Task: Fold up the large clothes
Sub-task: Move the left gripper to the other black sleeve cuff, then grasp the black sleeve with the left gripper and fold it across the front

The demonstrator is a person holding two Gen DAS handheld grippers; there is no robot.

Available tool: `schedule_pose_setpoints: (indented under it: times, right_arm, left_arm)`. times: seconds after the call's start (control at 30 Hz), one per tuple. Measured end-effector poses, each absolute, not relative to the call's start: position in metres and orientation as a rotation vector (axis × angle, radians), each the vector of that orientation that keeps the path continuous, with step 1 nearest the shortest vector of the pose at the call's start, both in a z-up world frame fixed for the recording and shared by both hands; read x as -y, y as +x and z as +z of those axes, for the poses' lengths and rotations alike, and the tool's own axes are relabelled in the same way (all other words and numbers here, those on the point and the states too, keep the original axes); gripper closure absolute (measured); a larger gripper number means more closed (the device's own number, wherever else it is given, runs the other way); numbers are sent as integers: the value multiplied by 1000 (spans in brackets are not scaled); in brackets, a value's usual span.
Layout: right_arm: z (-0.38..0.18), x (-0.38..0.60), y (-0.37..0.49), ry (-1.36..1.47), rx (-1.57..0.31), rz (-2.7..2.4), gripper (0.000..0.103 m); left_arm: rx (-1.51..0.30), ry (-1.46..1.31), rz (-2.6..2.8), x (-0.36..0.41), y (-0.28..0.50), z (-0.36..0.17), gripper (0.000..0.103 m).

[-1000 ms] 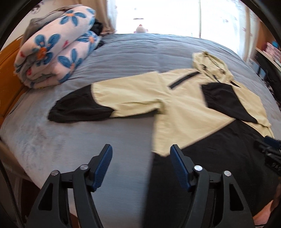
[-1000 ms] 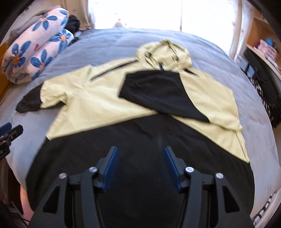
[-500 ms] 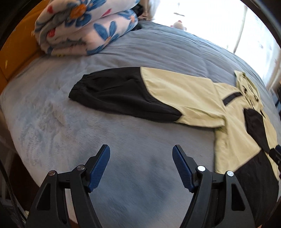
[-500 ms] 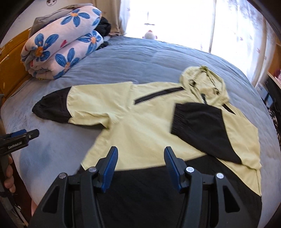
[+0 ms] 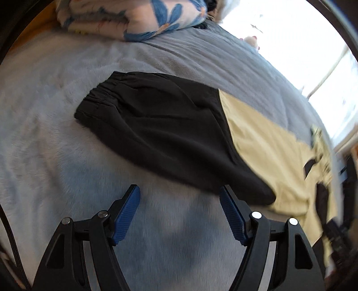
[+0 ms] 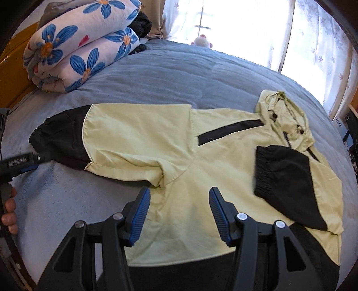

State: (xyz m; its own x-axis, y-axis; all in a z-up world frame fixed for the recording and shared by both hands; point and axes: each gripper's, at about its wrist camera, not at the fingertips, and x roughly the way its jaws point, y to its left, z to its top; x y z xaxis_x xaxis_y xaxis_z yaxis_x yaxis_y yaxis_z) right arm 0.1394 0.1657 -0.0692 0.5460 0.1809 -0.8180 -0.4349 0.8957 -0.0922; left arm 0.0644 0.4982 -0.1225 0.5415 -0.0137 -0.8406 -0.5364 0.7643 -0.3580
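Observation:
A pale yellow and black hooded jacket (image 6: 156,138) lies face up on the grey-blue bed cover (image 6: 170,73). One sleeve stretches out to the left and ends in a black cuff (image 6: 56,138) (image 5: 156,132). The other sleeve (image 6: 284,174) is folded across the chest, and the hood (image 6: 282,112) points to the far right. My left gripper (image 5: 179,192) (image 6: 39,161) hangs open just short of the black sleeve end, with nothing between its fingers. My right gripper (image 6: 180,194) stands open over the yellow body below the armpit, holding nothing.
A rolled quilt with blue flowers (image 6: 82,47) (image 5: 134,18) lies at the bed's far left by an orange wooden headboard (image 6: 15,65). Bright curtained windows (image 6: 246,26) and a small soft toy (image 6: 202,41) are behind. A person's hand (image 6: 9,210) holds the left tool.
Both grippers swung left. The left one went from the jacket's lower body down to the outstretched sleeve's black end. The right one went from the black hem up to the yellow body.

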Motion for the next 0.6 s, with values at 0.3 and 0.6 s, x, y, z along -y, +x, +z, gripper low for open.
schedule_pose_setpoints:
  times: [0.3, 0.6]
  right_arm:
    - [-95, -170, 148, -279, -997, 376, 48]
    - [-106, -145, 151, -229, -1033, 328, 48]
  left_arm:
    - [-881, -717, 403, -532, 87, -141, 31]
    - [-907, -533, 632, -522, 114, -131, 100]
